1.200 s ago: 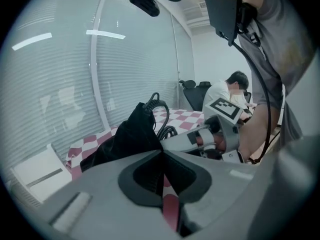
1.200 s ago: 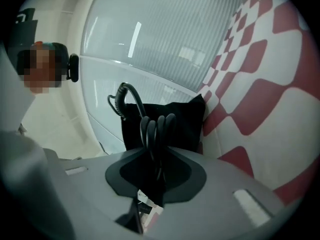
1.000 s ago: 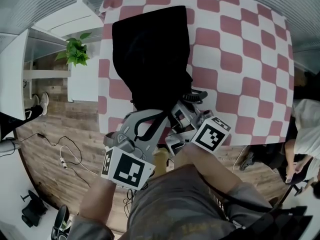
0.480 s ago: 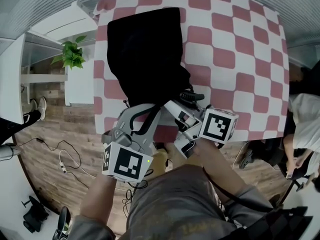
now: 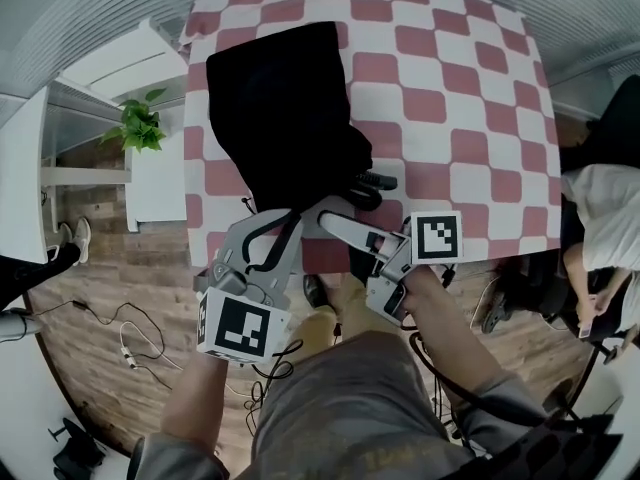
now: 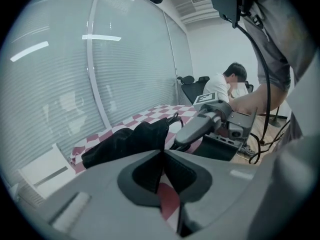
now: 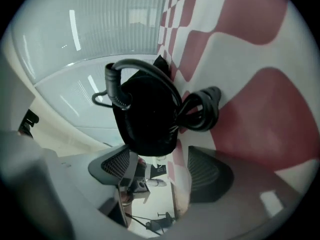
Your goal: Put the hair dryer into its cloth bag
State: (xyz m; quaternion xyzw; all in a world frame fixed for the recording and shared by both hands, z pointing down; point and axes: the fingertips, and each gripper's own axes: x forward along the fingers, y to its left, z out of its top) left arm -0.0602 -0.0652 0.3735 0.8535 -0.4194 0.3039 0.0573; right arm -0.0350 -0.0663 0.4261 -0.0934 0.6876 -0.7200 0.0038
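Left gripper (image 6: 162,153) fingers clenched on the edge of the black bag (image 5: 280,108), which lies on the checkered surface (image 5: 450,88). Right gripper (image 7: 156,158) fingers have just been opening, now spread, nothing between. Hair dryer in the bag, cord (image 5: 372,180) sticking out.

L gripper (image 5: 284,218): grey plastic body, looped grey frame behind the jaws, white cube (image 5: 238,326) w/ black square markers at the rear. R gripper (image 5: 352,258): same build, same marker cube (image 5: 437,236). Pads (image 7: 207,171) are black, ribbed, set in grey fingers. Thin black cable (image 6: 263,86) trails down behind the R unit. Person wears a grey top (image 5: 360,408), short sleeves.
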